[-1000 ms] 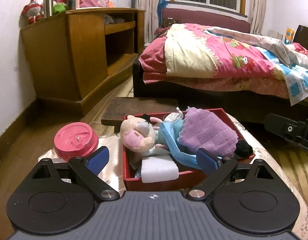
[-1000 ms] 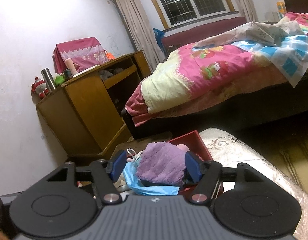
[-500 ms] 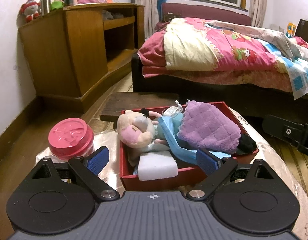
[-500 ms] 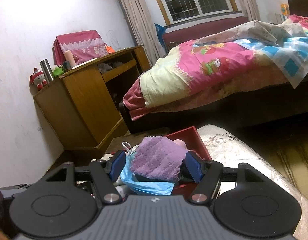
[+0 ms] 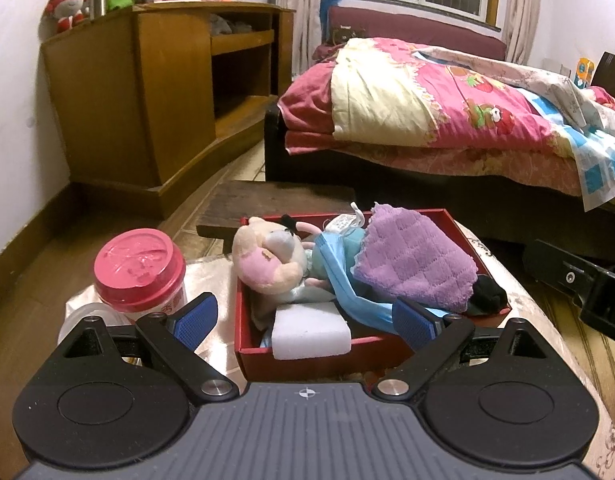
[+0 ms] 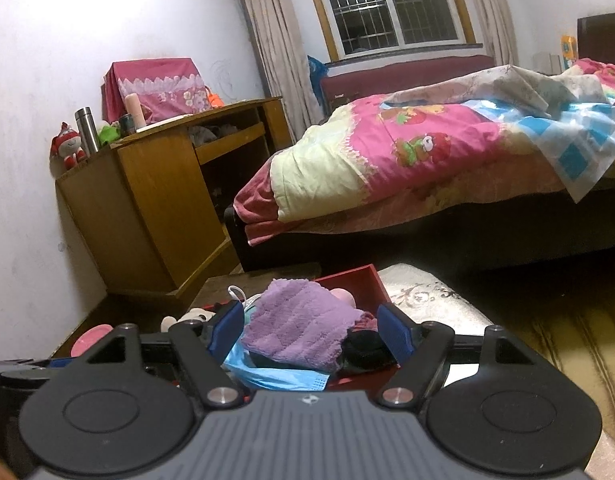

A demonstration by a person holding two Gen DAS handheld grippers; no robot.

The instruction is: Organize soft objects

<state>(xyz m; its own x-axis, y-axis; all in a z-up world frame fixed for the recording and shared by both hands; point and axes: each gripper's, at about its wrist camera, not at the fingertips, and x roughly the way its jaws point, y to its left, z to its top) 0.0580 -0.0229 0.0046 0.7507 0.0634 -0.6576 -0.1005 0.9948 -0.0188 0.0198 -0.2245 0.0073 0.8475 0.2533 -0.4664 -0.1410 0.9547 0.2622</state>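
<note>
A red box holds a pink and cream plush toy, a purple cloth, a blue face mask, a white sponge block and something black. My left gripper stands wide open at the box's near edge with nothing gripped. At the box's right side, my right gripper has its jaws opening. In its view the purple cloth lies in the box between its fingers, and the pads do not press on it. Its body shows in the left wrist view.
A jar with a pink lid stands left of the box on a pale patterned cushion. Behind the box is a dark wooden stool. A wooden cabinet stands at the left and a bed at the back right.
The right gripper's fingers stand a little farther apart than before. The things in the box have kept their places.
</note>
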